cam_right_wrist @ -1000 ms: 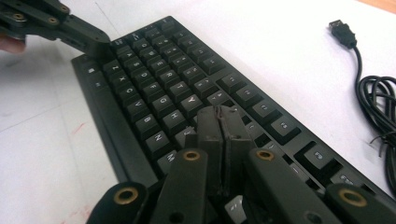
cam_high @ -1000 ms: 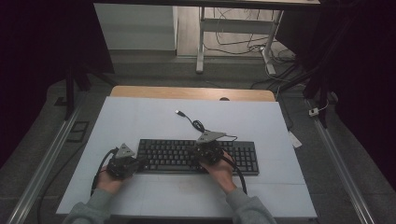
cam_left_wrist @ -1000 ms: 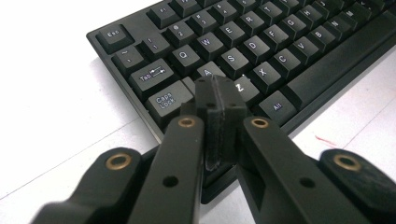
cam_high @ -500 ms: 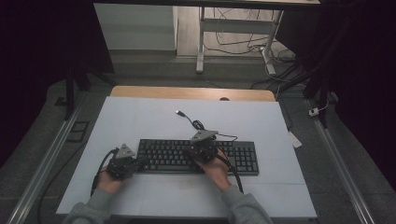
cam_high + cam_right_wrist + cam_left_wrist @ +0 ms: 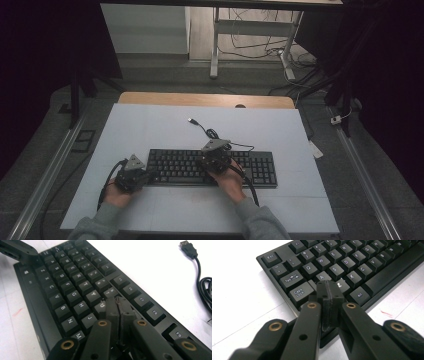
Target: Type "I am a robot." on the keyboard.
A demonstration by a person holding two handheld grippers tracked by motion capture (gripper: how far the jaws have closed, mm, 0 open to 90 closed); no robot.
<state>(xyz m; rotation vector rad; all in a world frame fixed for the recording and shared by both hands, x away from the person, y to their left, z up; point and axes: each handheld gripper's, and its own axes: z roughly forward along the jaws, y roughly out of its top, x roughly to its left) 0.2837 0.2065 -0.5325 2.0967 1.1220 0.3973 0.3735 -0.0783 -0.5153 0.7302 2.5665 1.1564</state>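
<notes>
White table [image 5: 150, 125], black keyboard [image 5: 210, 167], left gripper [image 5: 329, 291] and right gripper [image 5: 117, 307] pressed together, seemingly touching keys

The high view looks forward and down over the whole table [image 5: 150, 125] from the person's side, while both gripper views sit close above the keyboard [image 5: 260, 170], sharing its left-hand keys.

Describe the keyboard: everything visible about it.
The keyboard is black, seemingly plastic, full-size with white legends and a number pad at its right end. It lies flat, lengthwise across the white table. Its black cable curls away to a loose USB plug, unplugged. The left gripper, shut, hangs over the left-end keys near A and Z; the right gripper, shut, over keys near U.
</notes>
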